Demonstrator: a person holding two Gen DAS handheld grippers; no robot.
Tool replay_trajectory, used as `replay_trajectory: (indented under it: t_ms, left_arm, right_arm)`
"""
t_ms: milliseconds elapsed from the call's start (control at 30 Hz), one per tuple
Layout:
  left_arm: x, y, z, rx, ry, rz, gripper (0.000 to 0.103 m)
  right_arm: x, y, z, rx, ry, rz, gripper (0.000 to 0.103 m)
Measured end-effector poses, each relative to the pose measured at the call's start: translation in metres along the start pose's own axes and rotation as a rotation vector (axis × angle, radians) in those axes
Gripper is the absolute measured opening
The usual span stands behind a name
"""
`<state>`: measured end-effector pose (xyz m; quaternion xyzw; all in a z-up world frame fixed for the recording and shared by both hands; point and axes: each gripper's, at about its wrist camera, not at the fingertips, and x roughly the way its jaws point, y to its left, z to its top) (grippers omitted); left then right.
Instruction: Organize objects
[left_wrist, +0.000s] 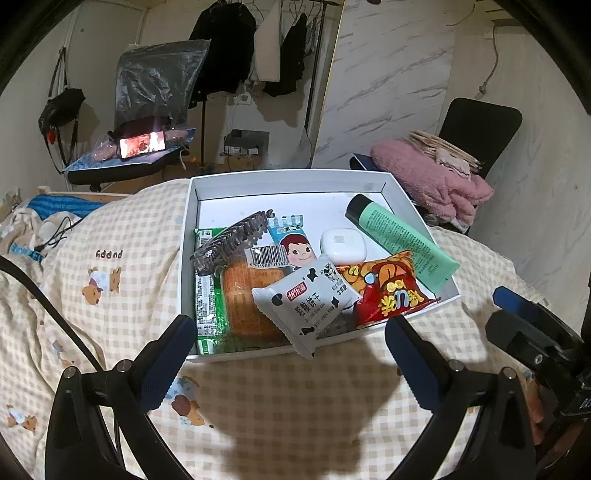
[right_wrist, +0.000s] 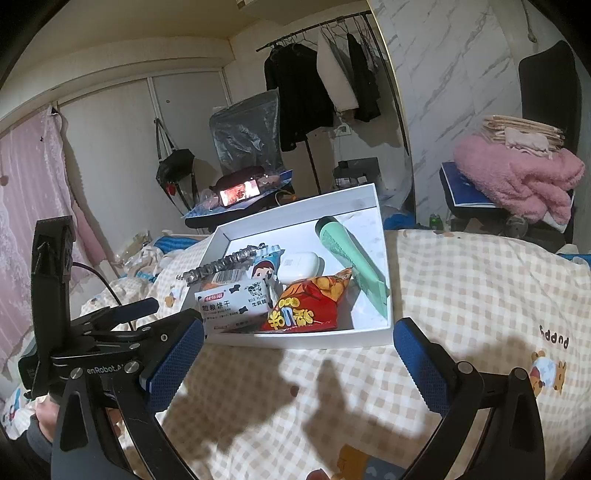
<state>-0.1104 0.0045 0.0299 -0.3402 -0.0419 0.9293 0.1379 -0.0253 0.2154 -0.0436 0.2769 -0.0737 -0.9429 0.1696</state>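
white box (left_wrist: 190, 236) on checked bed quilt (left_wrist: 280, 402), holding snack packets, hair claw (left_wrist: 231, 242), green tube (left_wrist: 402, 240) | left gripper (left_wrist: 290, 334) fingers wide, empty, just before box | right gripper (right_wrist: 299, 338) fingers wide, empty | pink blanket (left_wrist: 432, 181) on chair behind

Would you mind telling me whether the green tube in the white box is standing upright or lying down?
Lying down. The green tube rests lengthwise along the right wall of the white box, with its dark cap toward the far corner and its flat crimped end toward the near side.
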Motion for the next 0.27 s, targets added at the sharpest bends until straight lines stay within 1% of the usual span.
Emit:
replay_trajectory:
  t_ms: [133, 267]
  left_arm:
    - [0.0022, -0.0022, -0.0011, 0.008, 0.012, -0.004, 0.103]
    - [0.0006, -0.0052, -0.0022, 0.021, 0.006, -0.009, 0.103]
  right_arm:
    - [-0.0005, 0.0006, -0.0004, -0.002, 0.001, 0.001, 0.103]
    - [-0.0006, 0.0019, -0.0009, -0.008, 0.003, -0.001, 0.103]
